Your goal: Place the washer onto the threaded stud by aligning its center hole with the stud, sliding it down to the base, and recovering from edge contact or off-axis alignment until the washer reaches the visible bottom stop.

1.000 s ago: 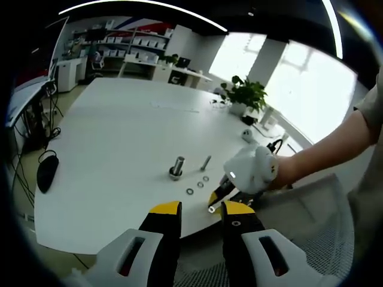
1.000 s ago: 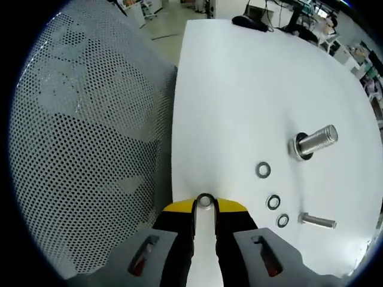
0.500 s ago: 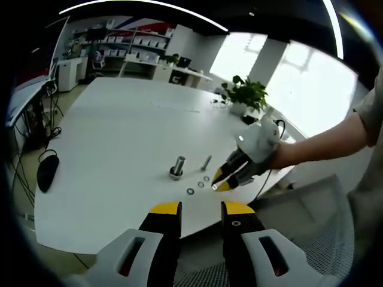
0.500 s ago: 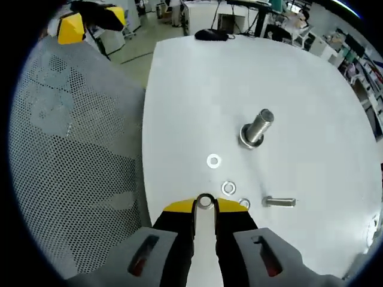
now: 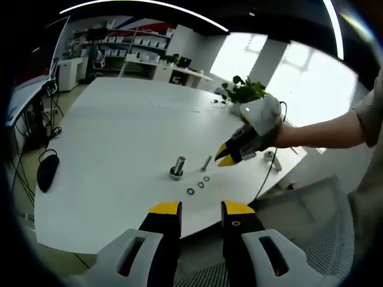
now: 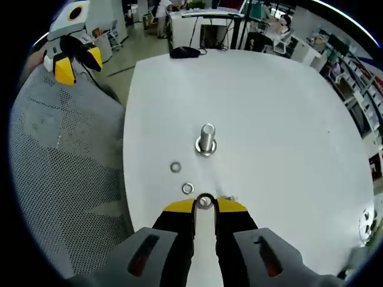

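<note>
Steel washer (image 6: 204,201) now nearer stud (image 6: 206,139)

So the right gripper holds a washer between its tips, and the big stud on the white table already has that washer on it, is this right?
Not quite. In the right gripper view the washer is pinched in the right gripper, above the white table, not on the stud. The rest is right.

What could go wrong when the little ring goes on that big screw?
The right tool pinches the washer only by its rim, so it could slip out. The washer hangs in the air short of the stud; coming down off-centre, it could catch on the stud's top. A low pass might knock the loose washers below.
</note>
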